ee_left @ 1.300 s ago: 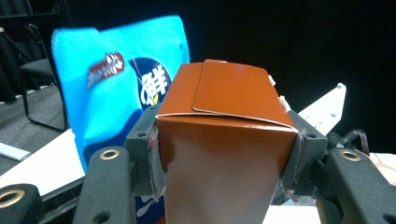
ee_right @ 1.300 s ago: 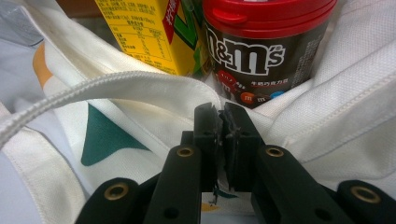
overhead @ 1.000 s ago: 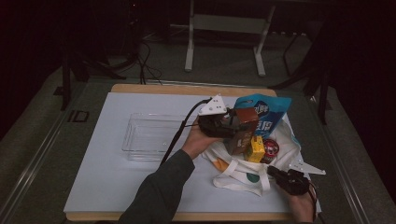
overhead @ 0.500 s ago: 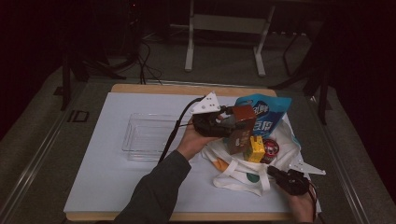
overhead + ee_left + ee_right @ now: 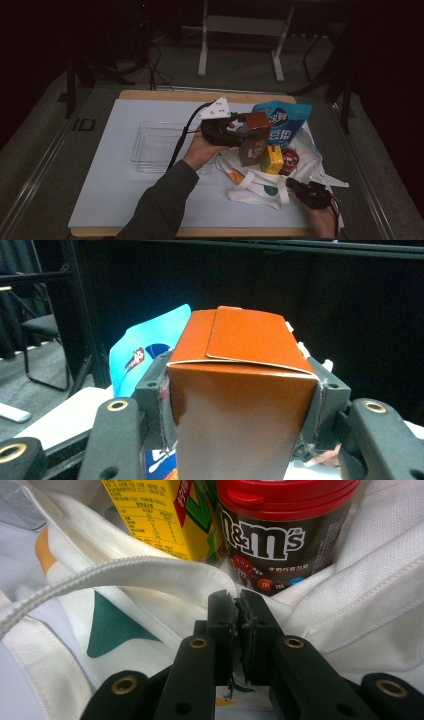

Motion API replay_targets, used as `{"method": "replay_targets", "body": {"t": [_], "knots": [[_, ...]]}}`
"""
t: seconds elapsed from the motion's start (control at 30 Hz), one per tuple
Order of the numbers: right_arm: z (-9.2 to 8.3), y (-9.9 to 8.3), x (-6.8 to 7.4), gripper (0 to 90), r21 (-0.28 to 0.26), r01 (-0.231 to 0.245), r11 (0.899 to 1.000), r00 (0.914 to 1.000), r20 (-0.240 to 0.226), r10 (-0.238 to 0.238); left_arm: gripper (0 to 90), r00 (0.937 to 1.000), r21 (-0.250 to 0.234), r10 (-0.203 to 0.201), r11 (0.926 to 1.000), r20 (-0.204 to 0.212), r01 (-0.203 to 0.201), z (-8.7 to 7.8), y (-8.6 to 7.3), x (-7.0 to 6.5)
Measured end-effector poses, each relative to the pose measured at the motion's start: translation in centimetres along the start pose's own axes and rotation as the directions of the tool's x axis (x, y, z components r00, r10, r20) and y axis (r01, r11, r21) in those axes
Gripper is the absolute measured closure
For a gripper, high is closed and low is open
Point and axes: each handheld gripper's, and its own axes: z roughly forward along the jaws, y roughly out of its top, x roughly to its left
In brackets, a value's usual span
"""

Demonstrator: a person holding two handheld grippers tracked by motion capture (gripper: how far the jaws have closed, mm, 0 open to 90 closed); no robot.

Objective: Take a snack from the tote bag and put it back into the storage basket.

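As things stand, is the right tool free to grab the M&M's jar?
Probably not: the right tool is shut on the white bag's cloth, though the M&M's jar stands unobstructed just beyond it.

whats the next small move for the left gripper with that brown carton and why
Probably carry the brown carton leftward to the clear tray and lower it in. The left gripper is clamped on the carton's sides and holds it clear above the white tote bag, while the right gripper pinches the bag's edge, seemingly to steady it. The tray looks like the likely drop spot.
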Motion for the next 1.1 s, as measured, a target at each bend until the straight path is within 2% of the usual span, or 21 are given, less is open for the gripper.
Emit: {"method": "replay_targets", "body": {"t": [0.87,1.1], "knots": [[0.0,0.0,0.0,84.2,-0.002,-0.002,1.000,1.0000,-0.001,0.002,43.0,0.9998,-0.009,-0.012,0.9999,0.019,0.012,-4.1,0.4,1.3],[0.0,0.0,0.0,84.2,-0.003,-0.003,1.000,1.0000,-0.003,0.003,43.0,0.9998,0.014,0.012,0.9998,0.017,-0.012,-4.9,0.3,1.6]]}}
